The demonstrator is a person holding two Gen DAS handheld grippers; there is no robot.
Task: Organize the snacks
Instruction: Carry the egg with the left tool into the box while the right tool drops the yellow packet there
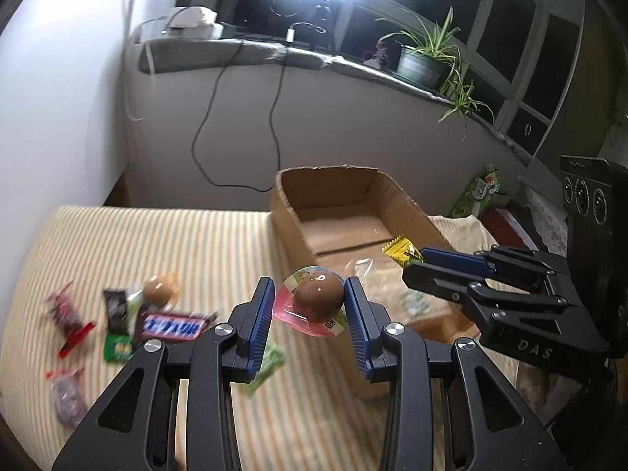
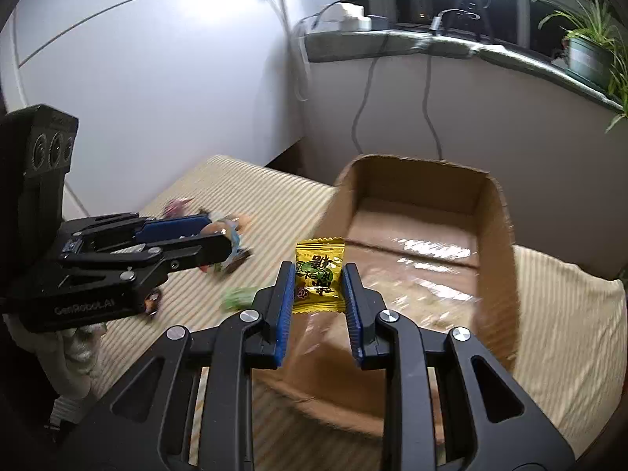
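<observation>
right claw (image 2: pixel 318 288) grips yellow sachet (image 2: pixel 318 274) upright | cardboard box (image 2: pixel 494 243) behind

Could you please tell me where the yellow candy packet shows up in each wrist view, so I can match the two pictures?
Left wrist view: the yellow candy packet is right of centre, at the right claw's tip.
Right wrist view: low centre, between that claw's fingers.
Shared landmark: the cardboard box behind it.

matt cardboard box (image 2: pixel 494 212), ribbed cloth cover (image 1: pixel 219 243), glossy yellow foil packet (image 2: pixel 318 274), shiny brown egg (image 1: pixel 318 297).
</observation>
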